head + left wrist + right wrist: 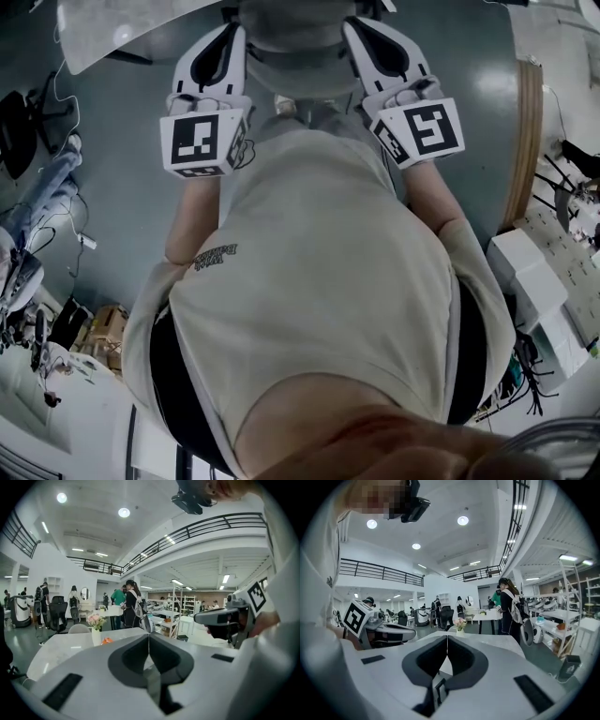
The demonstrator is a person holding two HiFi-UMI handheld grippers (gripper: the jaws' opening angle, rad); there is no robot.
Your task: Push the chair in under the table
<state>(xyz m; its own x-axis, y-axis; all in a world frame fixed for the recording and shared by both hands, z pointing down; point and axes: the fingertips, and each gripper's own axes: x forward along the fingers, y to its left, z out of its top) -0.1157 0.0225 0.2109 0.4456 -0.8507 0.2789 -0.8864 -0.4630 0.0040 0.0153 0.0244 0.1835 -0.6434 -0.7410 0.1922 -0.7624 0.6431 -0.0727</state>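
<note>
We hold both grippers out in front of our chest, side by side and close to level. The left gripper [149, 638] has its 2 jaws pressed together with nothing between them, and the right gripper [447, 639] is the same. In the head view a grey rounded shape, which looks to be the chair [298, 52], sits between the 2 grippers; whether either touches it we cannot tell. Beyond the jaws lies the white table [61, 646], with a vase of flowers [96, 625] on it.
</note>
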